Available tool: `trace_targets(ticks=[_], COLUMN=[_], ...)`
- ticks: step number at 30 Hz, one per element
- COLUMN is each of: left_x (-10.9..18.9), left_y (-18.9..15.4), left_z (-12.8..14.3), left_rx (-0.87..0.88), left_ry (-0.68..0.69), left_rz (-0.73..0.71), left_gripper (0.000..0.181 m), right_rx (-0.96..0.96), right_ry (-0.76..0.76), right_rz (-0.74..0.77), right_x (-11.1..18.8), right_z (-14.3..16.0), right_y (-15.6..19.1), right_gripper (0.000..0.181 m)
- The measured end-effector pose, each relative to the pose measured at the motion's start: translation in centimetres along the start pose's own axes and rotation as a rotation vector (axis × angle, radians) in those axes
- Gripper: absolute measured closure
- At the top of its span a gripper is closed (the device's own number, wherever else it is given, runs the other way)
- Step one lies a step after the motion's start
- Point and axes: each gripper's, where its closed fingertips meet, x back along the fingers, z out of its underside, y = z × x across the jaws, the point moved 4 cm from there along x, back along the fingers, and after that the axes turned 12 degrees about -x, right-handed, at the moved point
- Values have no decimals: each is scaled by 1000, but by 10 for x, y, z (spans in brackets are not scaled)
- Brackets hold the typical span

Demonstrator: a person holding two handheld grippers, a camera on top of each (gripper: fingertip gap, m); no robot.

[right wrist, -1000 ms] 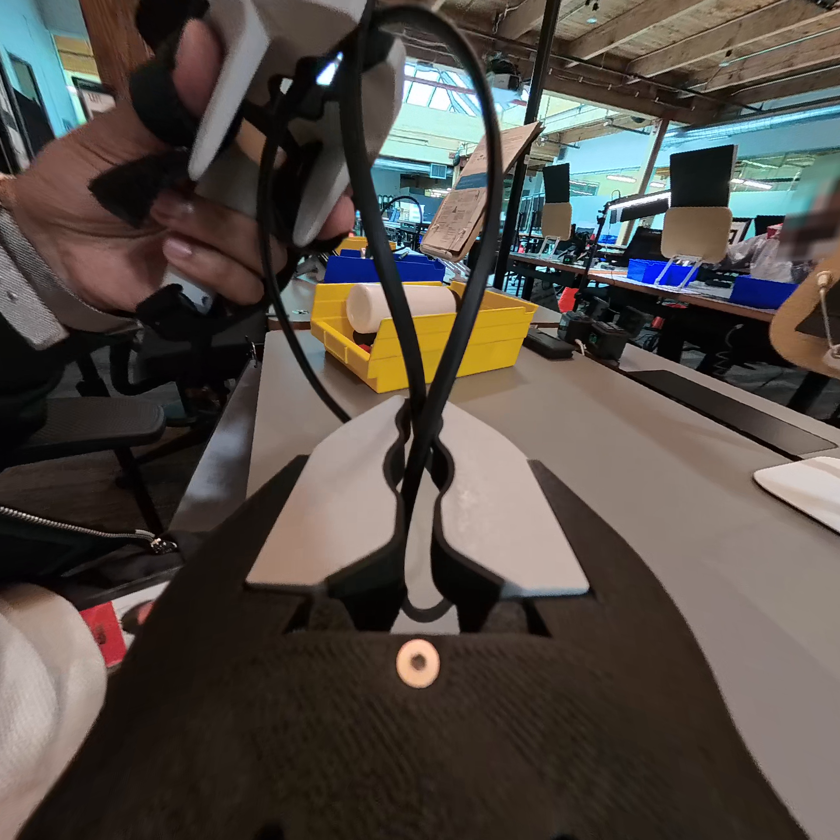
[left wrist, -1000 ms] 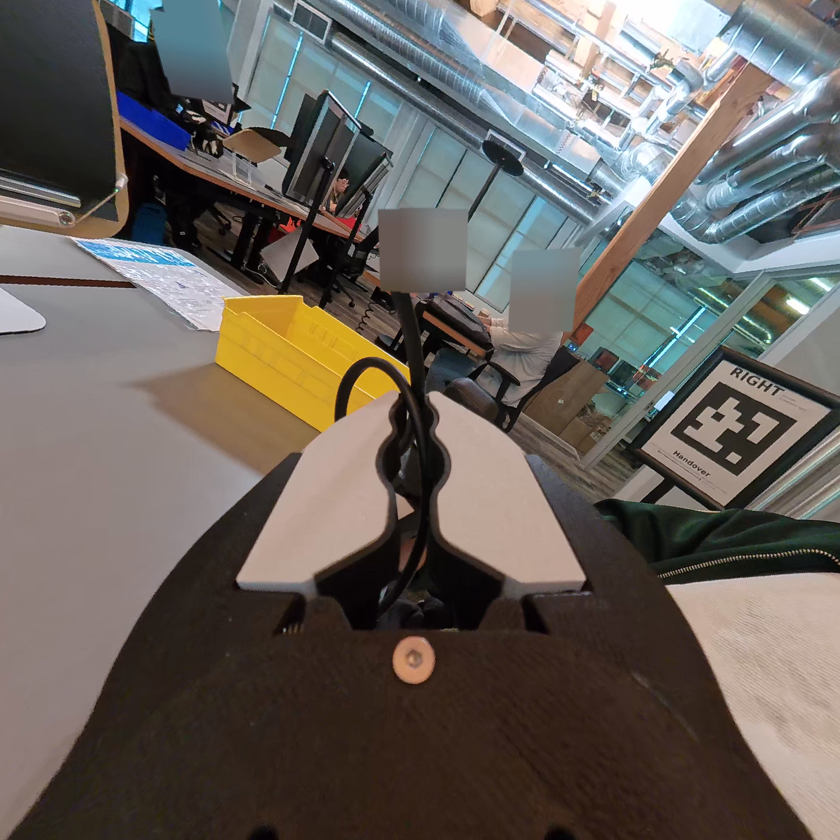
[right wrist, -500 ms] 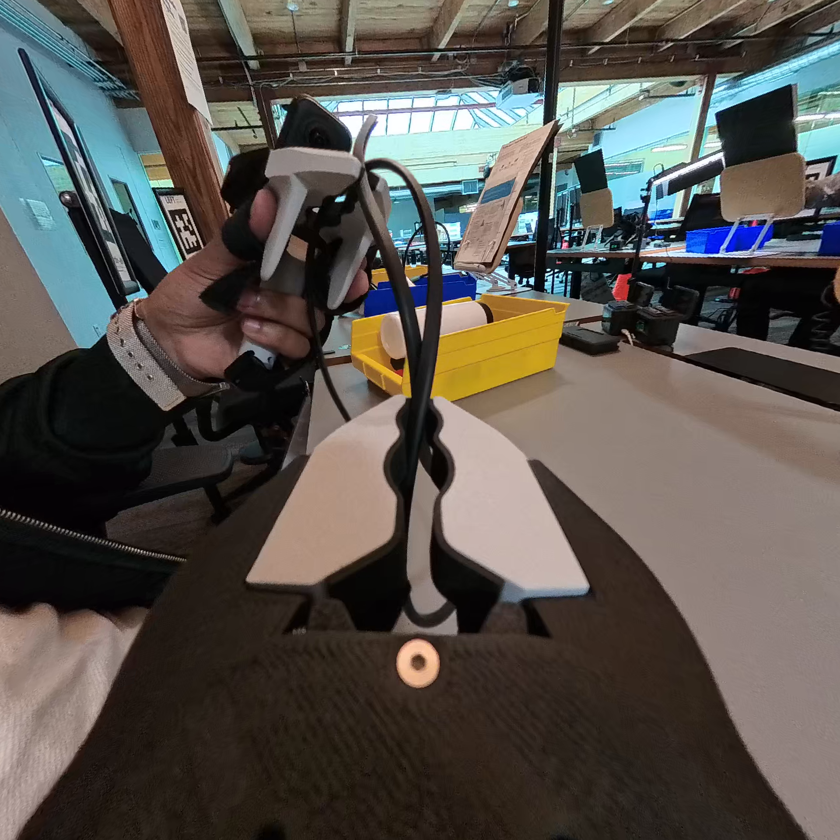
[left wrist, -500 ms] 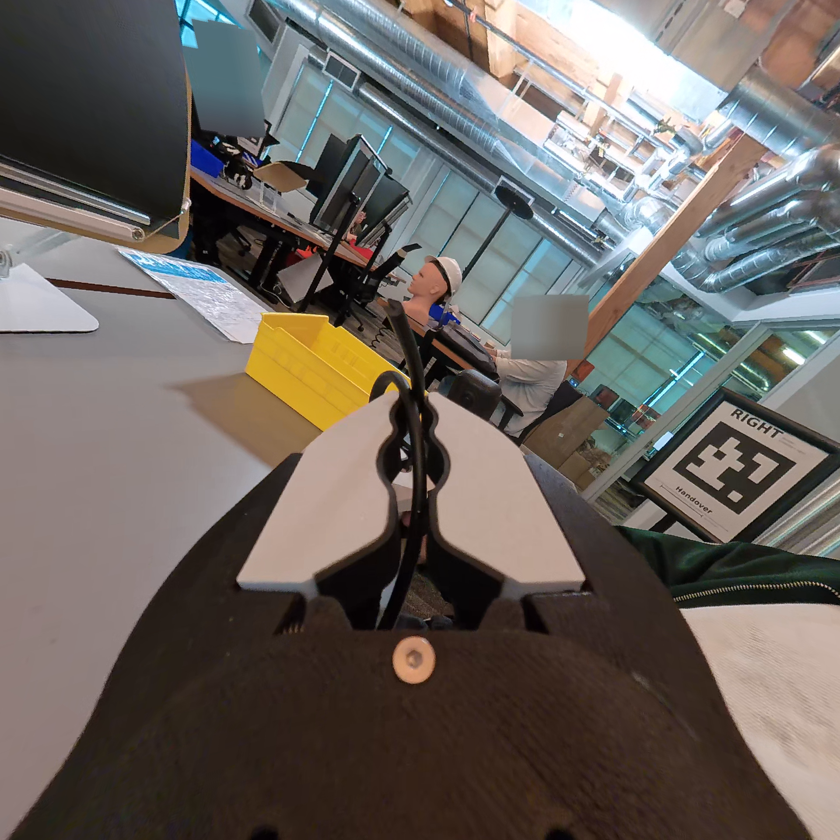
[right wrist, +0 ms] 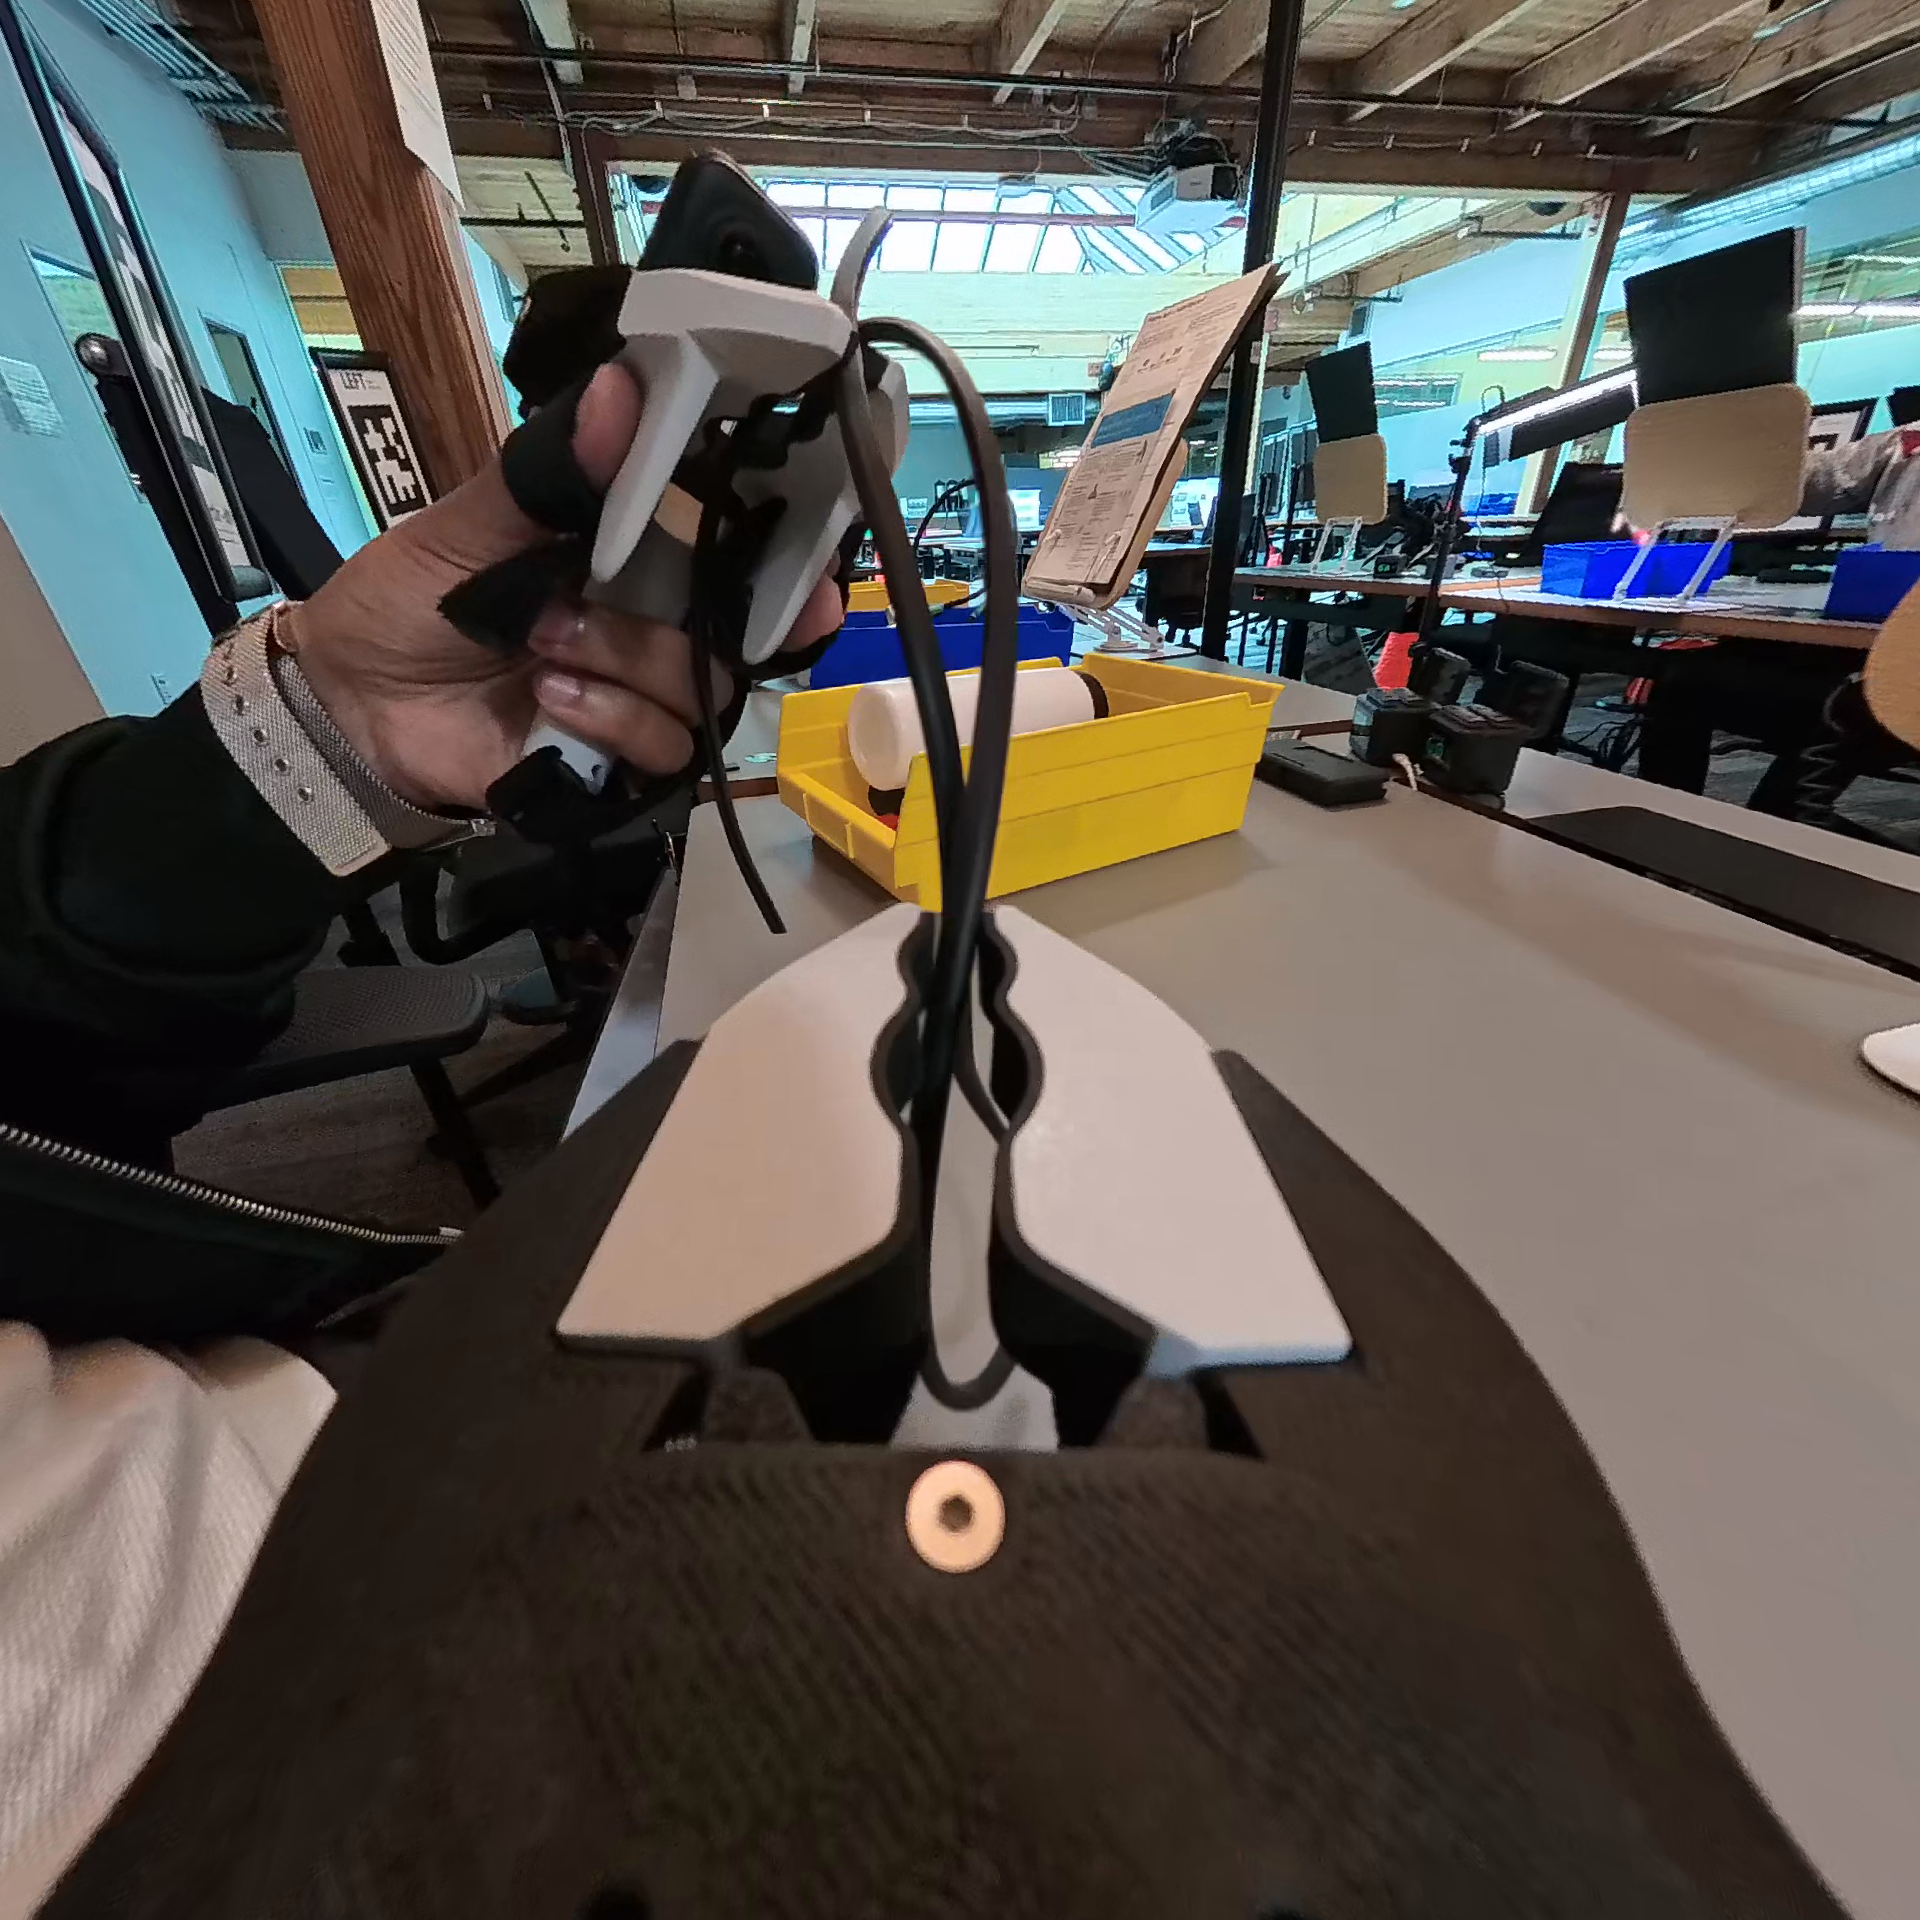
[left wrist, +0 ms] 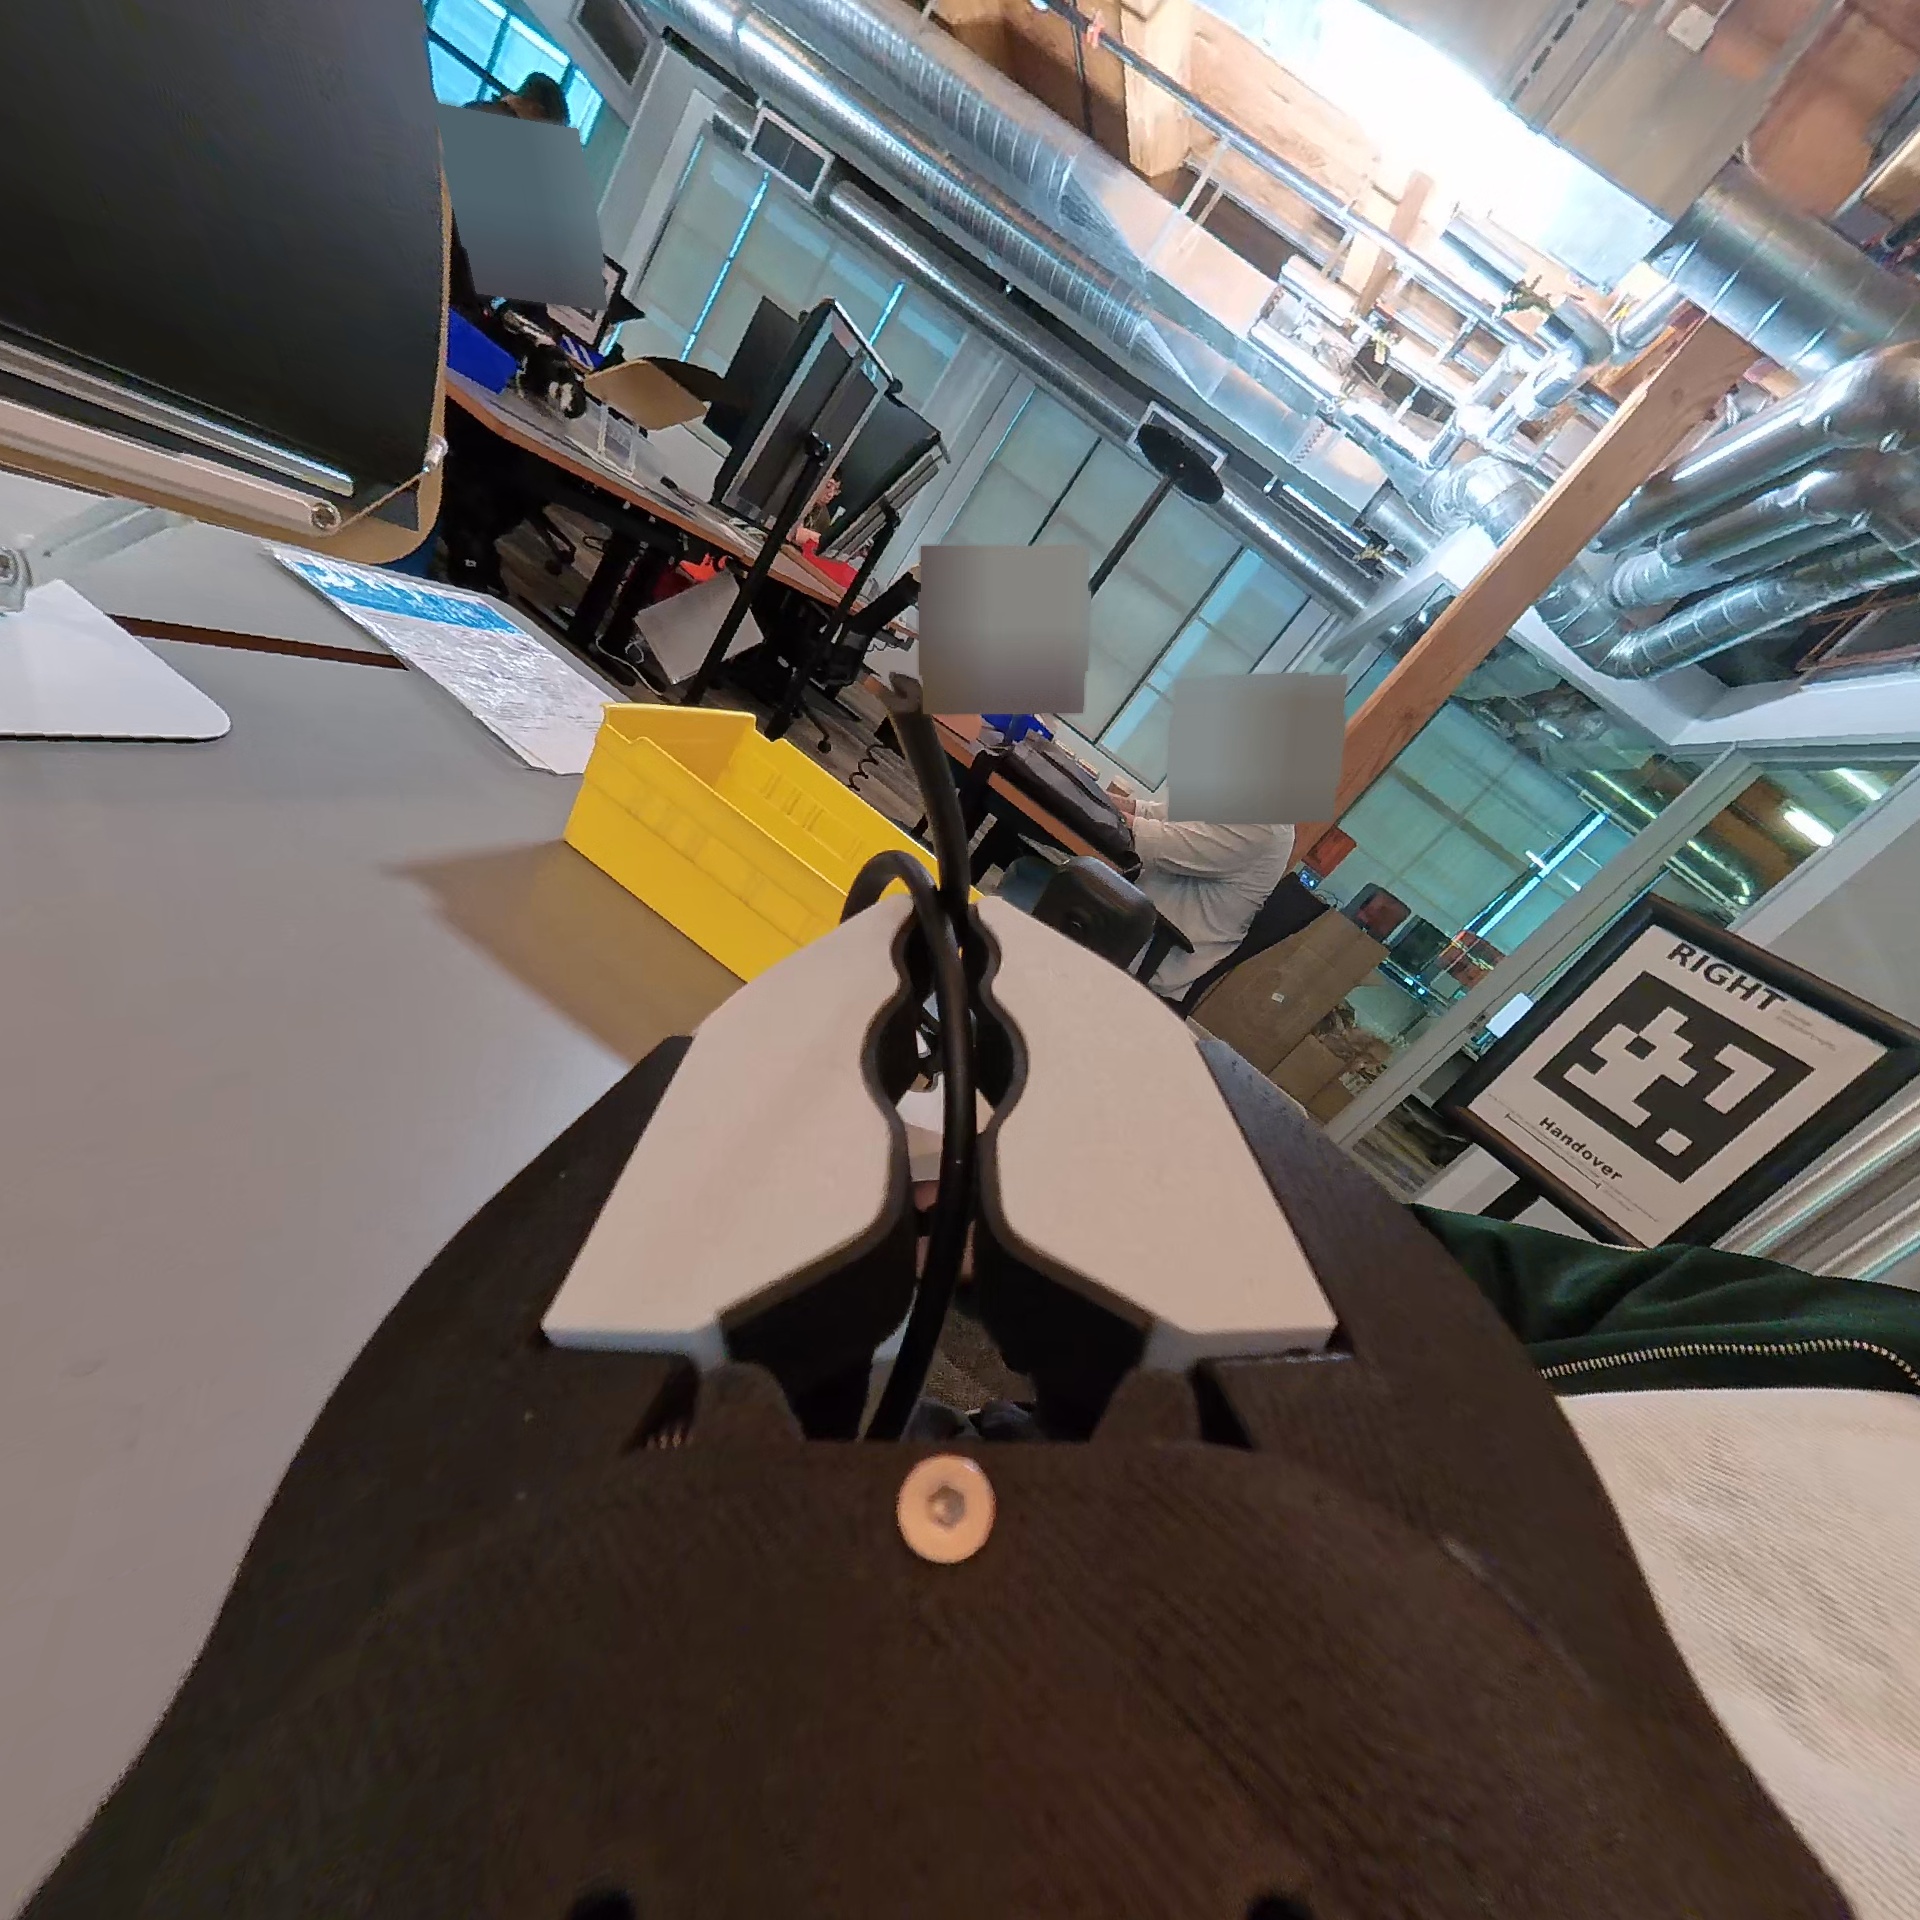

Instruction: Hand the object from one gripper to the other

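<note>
Black cable (right wrist: 961, 665) held in the air, pinched at once by both tongs: right gripper (right wrist: 951, 1023) and left gripper (right wrist: 764, 488) each closed on it. Only the right view shows both tools, the hand (right wrist: 436, 665), and a white roll (right wrist: 966, 712) in the yellow bin (right wrist: 1091, 790) at 12 o'clock. The left view, with the left gripper (left wrist: 940, 997) nearest, adds a framed marker sign (left wrist: 1673, 1081) at 3 o'clock; its lettering is not transcribed.

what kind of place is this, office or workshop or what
Most likely an open-plan lab or workshop office. Long rows of desks with dark monitors stretch back, bare silver ventilation ducts and timber beams run overhead, and a yellow plastic parts bin sits on the grey table.
</note>
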Motion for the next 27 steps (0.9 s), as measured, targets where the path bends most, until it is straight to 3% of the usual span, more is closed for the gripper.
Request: trace_targets(ticks=[6, 12, 17, 21, 23, 27], left_x=[-1, -3, -9, -15, -18, -19], left_y=[-3, -7, -8, -10, -11, -13], left_z=[0, 0, 5, 12, 14, 14], left_rx=[0, -18, -16, 0, 4, 4], left_ry=[5, 13, 16, 26, 32, 29], left_rz=[12, 5, 4, 18, 25, 30], left_gripper=[176, 176, 176, 177, 176, 177], right_rx=[-5, 37, 60, 34, 32, 33], right_ry=[7, -11, -11, -3, 4, -33], right_rz=[-9, 60, 288, 285, 285, 310], right_x=[0, -1, -3, -8, -7, -1], right_z=[2, 1, 4, 5, 6, -2], right_y=[-1, -4, -7, 1, 2, -2], right_gripper=[170, 152, 153, 155, 172, 173])
